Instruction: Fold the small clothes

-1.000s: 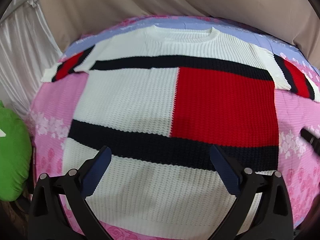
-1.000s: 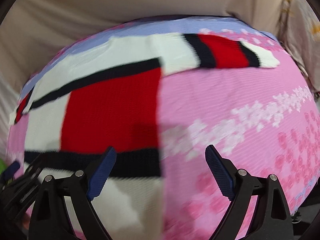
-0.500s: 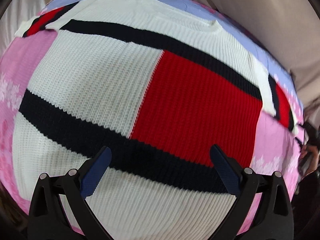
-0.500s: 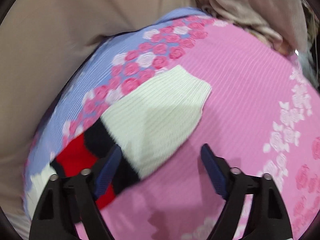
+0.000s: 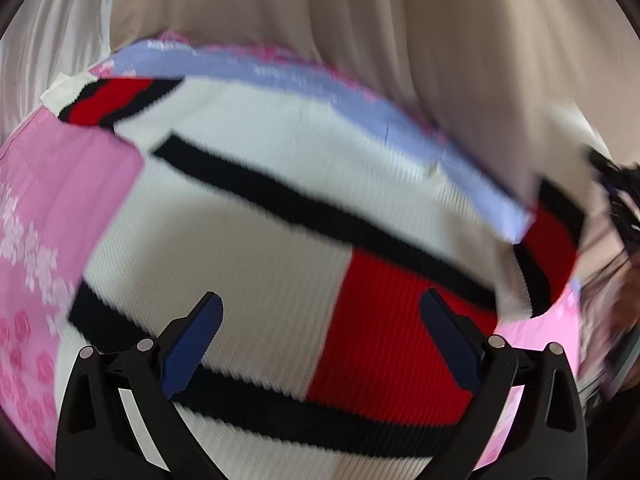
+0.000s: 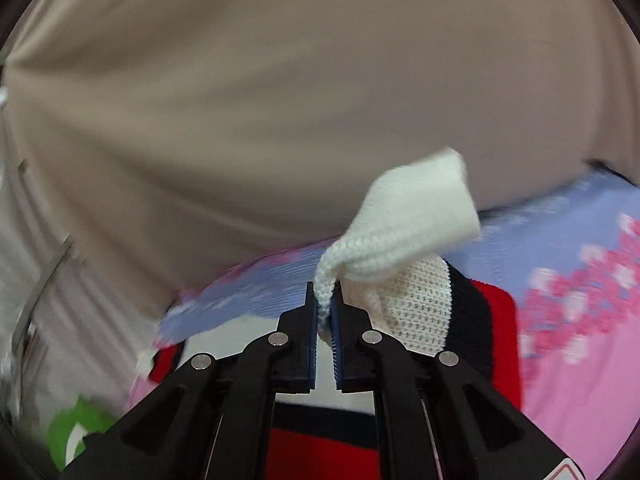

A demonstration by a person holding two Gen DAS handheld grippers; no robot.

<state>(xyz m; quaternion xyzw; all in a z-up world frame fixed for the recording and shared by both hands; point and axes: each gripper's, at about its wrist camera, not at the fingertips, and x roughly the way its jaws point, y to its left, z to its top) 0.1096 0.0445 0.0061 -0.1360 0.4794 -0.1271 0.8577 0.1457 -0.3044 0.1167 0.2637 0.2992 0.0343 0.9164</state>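
- The right gripper (image 6: 325,312) is clenched on the white ribbed cuff (image 6: 416,216) of one sleeve. Its jaws have just been closing, and the knit is now pinched between the blue pads.
- The white knitted sweater with black stripes and a red block (image 5: 280,240) lies flat on the pink and lilac flowered sheet (image 5: 60,200). Only this sleeve is raised from it.
- From the held cuff, the sweater body lies below and toward the person, so the sleeve's long axis probably must swing inward across the chest.
- The left gripper (image 5: 320,340) hangs over the body, jaws wide apart and holding nothing. The right one is clearly nearer to the sleeve.
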